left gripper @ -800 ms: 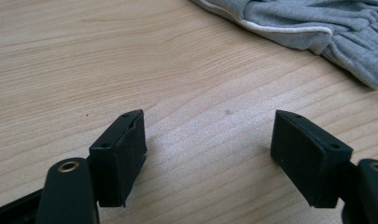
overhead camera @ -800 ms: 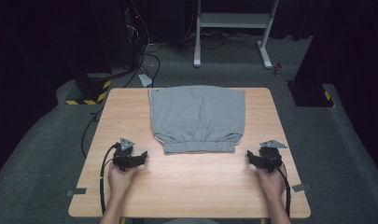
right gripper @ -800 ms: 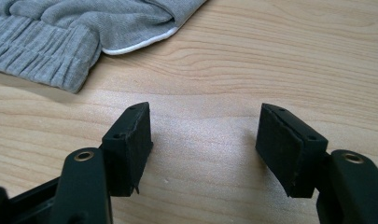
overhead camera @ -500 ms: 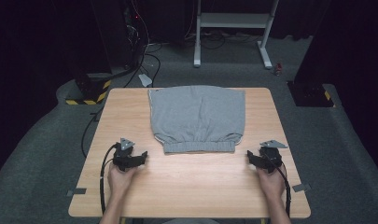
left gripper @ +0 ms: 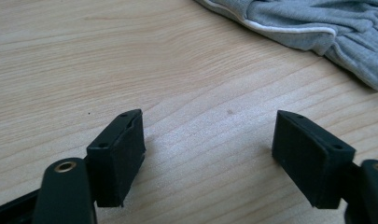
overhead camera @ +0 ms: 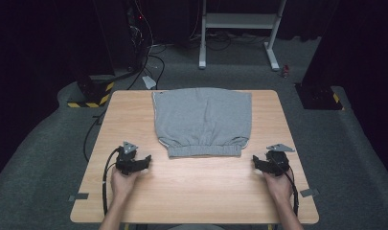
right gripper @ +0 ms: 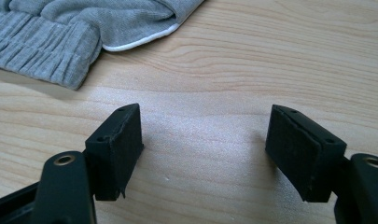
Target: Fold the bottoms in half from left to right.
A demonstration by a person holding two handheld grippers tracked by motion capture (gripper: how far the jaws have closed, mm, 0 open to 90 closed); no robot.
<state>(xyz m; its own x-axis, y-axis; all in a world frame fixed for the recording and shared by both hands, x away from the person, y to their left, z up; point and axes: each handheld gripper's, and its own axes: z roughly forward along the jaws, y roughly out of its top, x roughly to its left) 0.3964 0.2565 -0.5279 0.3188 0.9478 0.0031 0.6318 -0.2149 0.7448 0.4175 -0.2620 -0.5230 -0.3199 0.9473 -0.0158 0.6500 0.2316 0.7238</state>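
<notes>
A grey garment lies flat on the wooden table, its ribbed elastic band toward the person. My left gripper rests on the table to the left of the band, jaws wide apart with bare wood between them. The garment's corner shows at that view's top right. My right gripper sits to the right of the band, also open over bare wood. The ribbed band shows at the top left of the right gripper view.
A white metal stand is on the floor behind the table. A black box with yellow-black hazard stripes and cables lie at the back left, another dark box at the back right. Tape tabs mark the table's front corners.
</notes>
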